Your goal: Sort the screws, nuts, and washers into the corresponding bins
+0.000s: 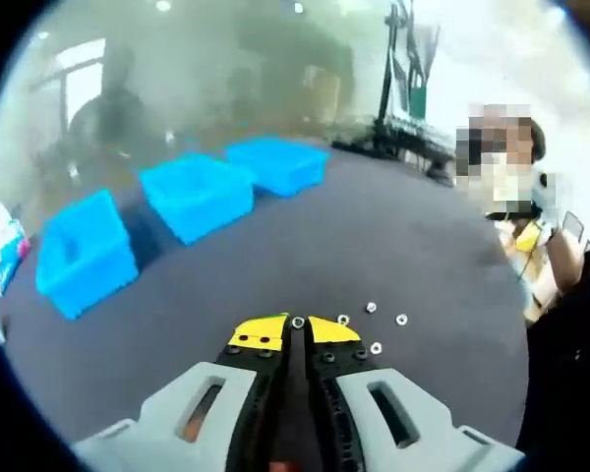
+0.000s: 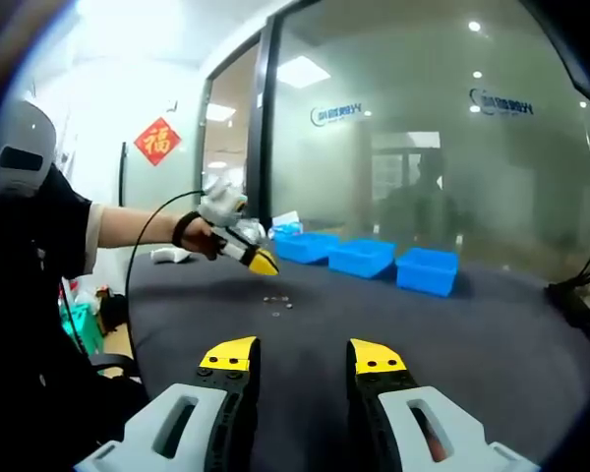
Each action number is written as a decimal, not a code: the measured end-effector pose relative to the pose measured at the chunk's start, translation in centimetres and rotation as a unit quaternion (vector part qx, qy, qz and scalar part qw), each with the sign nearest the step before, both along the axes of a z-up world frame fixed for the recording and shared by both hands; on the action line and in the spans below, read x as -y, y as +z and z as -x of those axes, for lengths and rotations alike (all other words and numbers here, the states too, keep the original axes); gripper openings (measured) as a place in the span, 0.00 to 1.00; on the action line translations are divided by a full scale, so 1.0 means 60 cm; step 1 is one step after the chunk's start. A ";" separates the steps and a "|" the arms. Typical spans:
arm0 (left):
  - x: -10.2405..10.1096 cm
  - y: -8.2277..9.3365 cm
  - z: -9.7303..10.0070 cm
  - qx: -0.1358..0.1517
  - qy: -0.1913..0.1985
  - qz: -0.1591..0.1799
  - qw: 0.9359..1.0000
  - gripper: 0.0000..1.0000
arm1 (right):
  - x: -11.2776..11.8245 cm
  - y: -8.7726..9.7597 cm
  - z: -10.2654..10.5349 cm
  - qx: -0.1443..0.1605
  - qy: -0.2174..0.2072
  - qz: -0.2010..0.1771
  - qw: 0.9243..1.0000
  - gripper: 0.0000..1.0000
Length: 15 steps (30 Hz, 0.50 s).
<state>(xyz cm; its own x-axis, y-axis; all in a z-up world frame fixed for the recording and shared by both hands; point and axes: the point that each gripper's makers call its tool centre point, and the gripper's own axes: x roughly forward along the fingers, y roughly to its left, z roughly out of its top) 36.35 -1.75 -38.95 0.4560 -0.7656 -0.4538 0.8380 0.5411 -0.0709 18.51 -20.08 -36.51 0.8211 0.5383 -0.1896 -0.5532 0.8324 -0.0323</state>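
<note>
At left gripper point(image 1: 297, 328) tips, one nut point(image 1: 298, 322) pinched.

grey left gripper point(image 1: 296, 327), right gripper point(image 2: 304, 356) — yellow-tipped black fingers point(image 2: 229, 356); black short sleeve point(image 2: 64, 231).

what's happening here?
A person is sorting small hardware on a dark table with two handheld grippers. The left gripper is shut, with a small nut at its tips; more loose pieces lie beside it. The right gripper is open, holding nothing. Three blue bins wait beyond.
</note>
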 end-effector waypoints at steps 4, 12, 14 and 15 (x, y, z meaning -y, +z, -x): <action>-0.025 0.041 -0.009 0.032 0.036 0.041 0.998 0.06 | -0.004 -0.002 0.001 -0.001 0.001 0.001 1.000 0.32; -0.047 0.098 0.003 0.066 0.064 0.105 0.990 0.06 | 0.001 0.008 -0.003 0.009 -0.007 0.001 1.000 0.32; -0.057 0.102 0.000 0.068 0.069 0.113 0.989 0.06 | 0.005 0.011 -0.005 0.013 -0.012 0.001 1.000 0.32; -0.060 0.104 0.000 0.071 0.071 0.115 0.988 0.06 | 0.006 0.013 -0.005 0.014 -0.013 0.001 1.000 0.32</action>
<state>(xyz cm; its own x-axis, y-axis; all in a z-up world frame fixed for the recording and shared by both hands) 36.32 1.84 -32.72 0.6123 -0.7651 -0.1994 0.7654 0.6368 -0.0928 18.84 -20.43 -35.71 0.8403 0.5157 -0.1674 -0.5296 0.8468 -0.0496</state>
